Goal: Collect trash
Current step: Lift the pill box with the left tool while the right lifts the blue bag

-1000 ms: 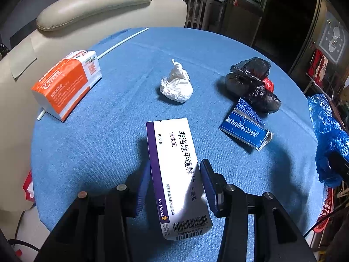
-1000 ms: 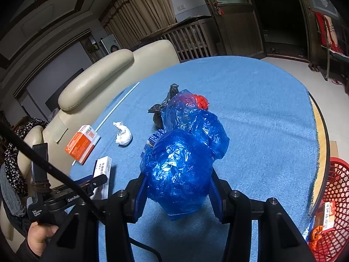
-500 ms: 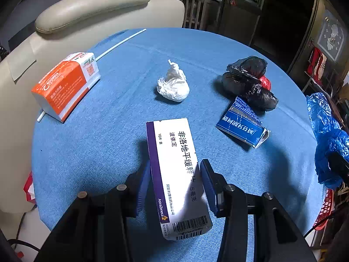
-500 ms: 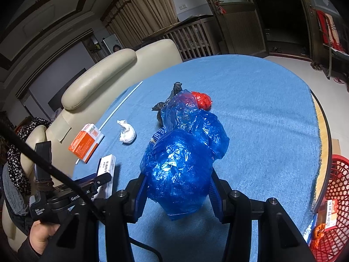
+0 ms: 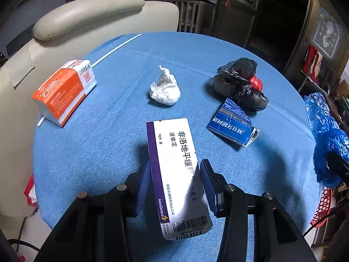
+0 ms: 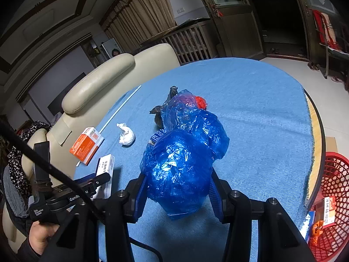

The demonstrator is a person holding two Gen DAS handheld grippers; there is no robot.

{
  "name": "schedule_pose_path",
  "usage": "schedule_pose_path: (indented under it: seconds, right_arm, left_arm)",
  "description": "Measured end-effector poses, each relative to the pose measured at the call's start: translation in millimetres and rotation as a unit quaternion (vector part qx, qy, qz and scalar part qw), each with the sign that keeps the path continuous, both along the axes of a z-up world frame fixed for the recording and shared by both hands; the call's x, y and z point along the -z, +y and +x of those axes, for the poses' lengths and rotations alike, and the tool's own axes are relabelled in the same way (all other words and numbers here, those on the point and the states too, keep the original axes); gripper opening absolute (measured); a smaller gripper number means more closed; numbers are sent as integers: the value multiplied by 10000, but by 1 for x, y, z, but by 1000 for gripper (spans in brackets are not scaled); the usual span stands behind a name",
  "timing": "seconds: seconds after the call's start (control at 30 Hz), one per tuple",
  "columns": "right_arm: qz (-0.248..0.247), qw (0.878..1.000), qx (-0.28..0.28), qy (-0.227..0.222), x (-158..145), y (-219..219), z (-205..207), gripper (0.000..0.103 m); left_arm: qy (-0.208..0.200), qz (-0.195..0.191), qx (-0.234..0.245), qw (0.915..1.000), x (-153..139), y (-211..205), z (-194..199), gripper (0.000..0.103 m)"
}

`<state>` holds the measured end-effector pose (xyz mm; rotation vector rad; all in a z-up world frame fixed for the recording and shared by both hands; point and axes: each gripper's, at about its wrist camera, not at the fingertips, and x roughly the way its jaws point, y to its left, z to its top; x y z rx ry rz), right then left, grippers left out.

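Above the blue tablecloth (image 5: 98, 148), the left gripper (image 5: 175, 180) pinched a white-and-purple medicine box (image 5: 176, 174) between its blue pads, the barcode end nearest the camera. The right gripper (image 6: 177, 185) was clamped on a crumpled blue plastic bag (image 6: 181, 163), held over the cloth. On the table lay an orange-and-white carton (image 5: 63, 91) resting on a thin white rod (image 5: 115, 48), a wad of white tissue (image 5: 165, 89), a black plastic bag (image 5: 240, 83) with a red scrap (image 5: 256, 83) beside it, and a flattened blue box (image 5: 231, 124) touching the black bag. A red basket (image 6: 329, 198) holding some packaging stood beyond the table's right edge.
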<state>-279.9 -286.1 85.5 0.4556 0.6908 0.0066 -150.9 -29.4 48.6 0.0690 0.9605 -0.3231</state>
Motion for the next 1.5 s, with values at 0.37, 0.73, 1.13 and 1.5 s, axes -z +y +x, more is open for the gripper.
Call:
schedule_pose_path:
  seconds: [0.37,0.73,1.13,1.5]
  right_arm:
    - [-138,9999,-50,22,-5,8,4,52]
    - [-203,9996,-61,163,-3,13,14,52]
    - [-81,9996,-102,256,7,10,20,52]
    - [50,9996,-75,259,13,2,21,52]
  left_arm:
    - [-17,-145,-27,9999,-2,7,4,48]
    - [90,-215,-113,9997,9,15,11,48]
    - [90,-85,-76,9999,11,11,14,48]
    - [-42,11,157,9999,-2,-8,10,48]
